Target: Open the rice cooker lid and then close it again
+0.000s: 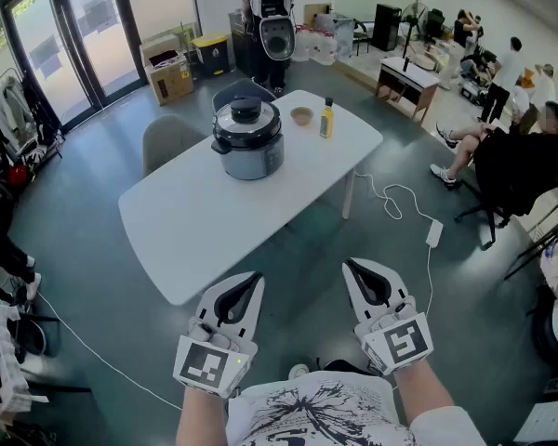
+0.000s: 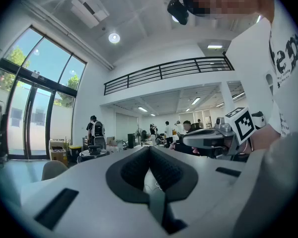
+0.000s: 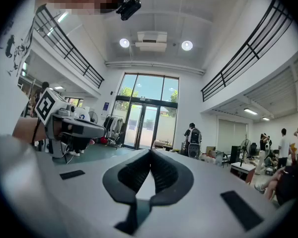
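The rice cooker (image 1: 247,137), silver with a black lid that is down, stands on the far half of the white table (image 1: 195,221). It shows small in the left gripper view (image 2: 93,153). My left gripper (image 1: 257,276) and right gripper (image 1: 350,264) hang side by side close to my body, short of the table's near edge and well away from the cooker. Both point level toward the table. Each has its jaws together with nothing between them, as the left gripper view (image 2: 149,148) and the right gripper view (image 3: 150,152) show.
A small bowl (image 1: 301,115) and a yellow bottle (image 1: 326,117) stand on the table right of the cooker. Two chairs (image 1: 167,139) sit at its far side. A white cable with a power strip (image 1: 434,233) lies on the floor at right. People sit at the far right.
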A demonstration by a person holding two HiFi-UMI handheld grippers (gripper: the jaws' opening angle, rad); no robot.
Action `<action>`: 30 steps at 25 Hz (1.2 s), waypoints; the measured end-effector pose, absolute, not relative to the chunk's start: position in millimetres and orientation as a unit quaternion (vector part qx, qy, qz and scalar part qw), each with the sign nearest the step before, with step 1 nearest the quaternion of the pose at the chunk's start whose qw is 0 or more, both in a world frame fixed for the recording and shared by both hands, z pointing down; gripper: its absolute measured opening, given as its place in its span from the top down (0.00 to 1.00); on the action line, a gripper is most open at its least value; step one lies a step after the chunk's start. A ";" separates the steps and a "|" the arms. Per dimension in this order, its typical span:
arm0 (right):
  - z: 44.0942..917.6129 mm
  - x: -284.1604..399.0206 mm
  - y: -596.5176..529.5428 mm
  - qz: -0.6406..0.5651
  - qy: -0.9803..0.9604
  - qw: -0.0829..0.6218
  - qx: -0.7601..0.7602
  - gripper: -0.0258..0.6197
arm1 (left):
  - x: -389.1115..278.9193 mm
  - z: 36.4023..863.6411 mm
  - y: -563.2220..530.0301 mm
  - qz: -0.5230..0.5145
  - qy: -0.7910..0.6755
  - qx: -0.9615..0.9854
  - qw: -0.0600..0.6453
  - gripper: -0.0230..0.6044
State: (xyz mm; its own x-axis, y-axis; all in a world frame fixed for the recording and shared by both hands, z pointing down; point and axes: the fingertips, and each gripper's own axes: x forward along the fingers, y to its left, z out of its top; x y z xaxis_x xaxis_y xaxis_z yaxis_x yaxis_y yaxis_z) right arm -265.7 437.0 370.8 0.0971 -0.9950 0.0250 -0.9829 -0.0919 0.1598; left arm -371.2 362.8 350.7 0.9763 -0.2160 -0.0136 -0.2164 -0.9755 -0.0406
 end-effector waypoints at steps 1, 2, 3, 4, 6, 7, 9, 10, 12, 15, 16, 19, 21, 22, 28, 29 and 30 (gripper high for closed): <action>371.0 -265.5 435.9 -0.045 -0.670 0.067 0.738 0.94 | -370.9 351.6 361.7 0.005 0.109 -0.994 0.021 0.94; 371.4 -265.2 435.0 -0.045 -0.670 0.067 0.738 0.94 | -370.6 352.6 360.7 0.004 0.109 -0.994 0.021 0.94; 372.2 -265.0 434.2 -0.045 -0.670 0.066 0.738 0.94 | -370.2 353.8 359.9 0.004 0.109 -0.994 0.022 0.94; 373.2 -264.6 433.5 -0.044 -0.670 0.066 0.738 0.94 | -369.6 355.1 359.4 0.003 0.109 -0.994 0.023 0.94; 375.6 -263.7 432.2 -0.042 -0.669 0.067 0.739 0.94 | -368.4 356.6 358.2 0.003 0.107 -0.994 0.024 0.94; 376.7 -263.4 431.2 -0.041 -0.668 0.067 0.740 0.94 | -368.1 356.7 357.1 0.005 0.107 -0.994 0.024 0.94; 378.2 -263.3 428.6 -0.038 -0.668 0.068 0.740 0.94 | -368.1 356.8 354.3 0.005 0.108 -0.994 0.024 0.94; 378.7 -263.1 427.5 -0.037 -0.668 0.068 0.740 0.94 | -367.8 357.1 353.0 0.005 0.108 -0.994 0.023 0.94; 378.7 -261.0 425.8 -0.037 -0.668 0.070 0.740 0.94 | -365.7 357.6 350.2 0.005 0.110 -0.994 0.022 0.94; 377.8 -252.7 420.9 -0.029 -0.664 0.059 0.745 0.94 | -359.8 357.4 345.7 0.006 0.109 -0.994 0.021 0.94; 378.7 -249.8 418.1 -0.021 -0.663 0.054 0.747 0.94 | -358.4 357.4 344.1 0.006 0.108 -0.994 0.021 0.94; 387.2 -243.9 400.8 0.024 -0.673 0.047 0.738 0.61 | -355.7 358.7 336.1 0.003 0.111 -0.994 0.017 0.94; 389.6 -235.2 387.0 0.042 -0.676 0.031 0.735 0.14 | -351.4 362.0 328.1 0.001 0.116 -0.993 0.015 0.94; 389.7 -229.1 381.1 0.043 -0.673 0.027 0.738 0.10 | -349.0 364.7 323.8 0.000 0.119 -0.993 0.013 0.94; 386.7 -206.3 333.9 0.019 -0.688 0.071 0.722 0.04 | -330.5 367.9 284.2 -0.008 0.150 -0.989 0.006 0.94; 385.5 -201.0 323.4 0.017 -0.695 0.073 0.715 0.04 | -325.1 365.6 276.2 -0.009 0.158 -0.987 0.007 0.94; 386.1 -194.8 312.7 0.015 -0.704 0.076 0.706 0.04 | -319.1 364.5 268.5 -0.011 0.167 -0.986 0.009 0.94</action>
State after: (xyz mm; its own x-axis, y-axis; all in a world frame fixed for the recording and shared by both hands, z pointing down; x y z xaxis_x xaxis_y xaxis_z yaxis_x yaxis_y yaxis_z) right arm -194.8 312.7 386.1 0.0094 -0.9916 0.1287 -0.9963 0.0016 0.0855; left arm -319.1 268.5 364.5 0.9441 -0.3291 0.0181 -0.3287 -0.9442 -0.0221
